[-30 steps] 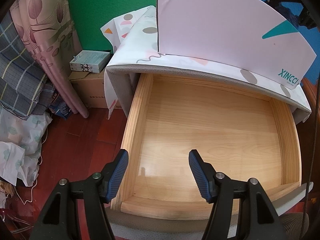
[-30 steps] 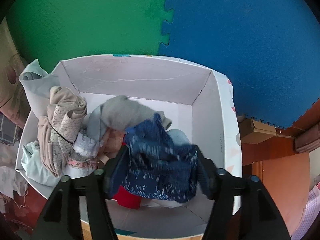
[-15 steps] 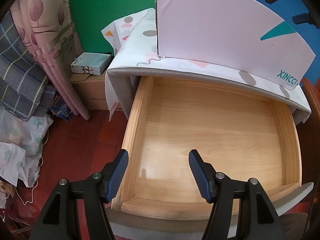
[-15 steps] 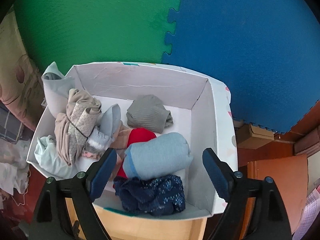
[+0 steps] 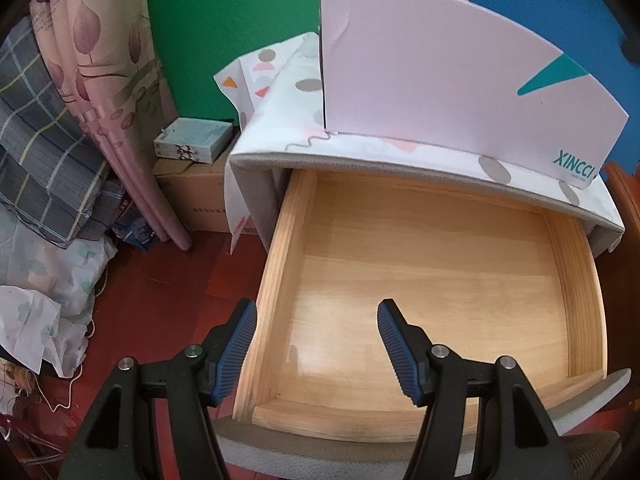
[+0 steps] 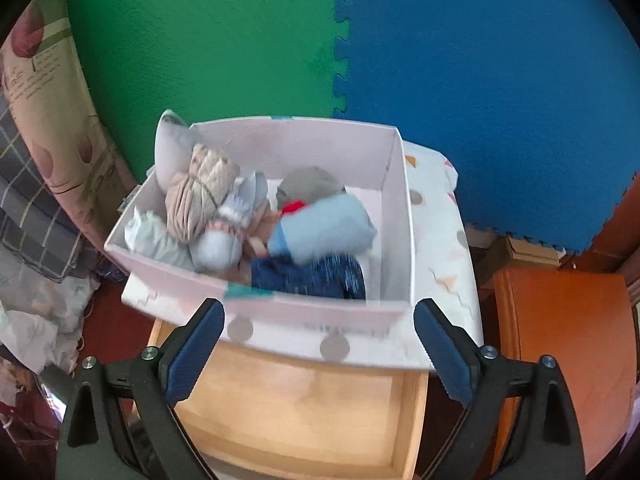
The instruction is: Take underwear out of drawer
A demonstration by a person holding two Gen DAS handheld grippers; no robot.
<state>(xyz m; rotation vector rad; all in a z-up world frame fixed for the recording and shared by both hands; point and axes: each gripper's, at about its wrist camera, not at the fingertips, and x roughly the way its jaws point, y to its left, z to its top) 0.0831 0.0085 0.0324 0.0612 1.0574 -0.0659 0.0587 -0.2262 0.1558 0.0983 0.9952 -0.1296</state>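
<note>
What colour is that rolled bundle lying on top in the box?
Light blue, clearest in the right wrist view.

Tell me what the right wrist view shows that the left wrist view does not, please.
Only the right wrist view shows inside the white box: rolled garments, among them a light blue roll, a dark blue patterned piece and a beige bundle. It also shows the blue foam mat widely.

Only the left wrist view shows the whole drawer floor, bare wood, and a cardboard carton on the floor.

Both show the box on the cabinet top, the open drawer below, the green mat, and jaws held open.
</note>
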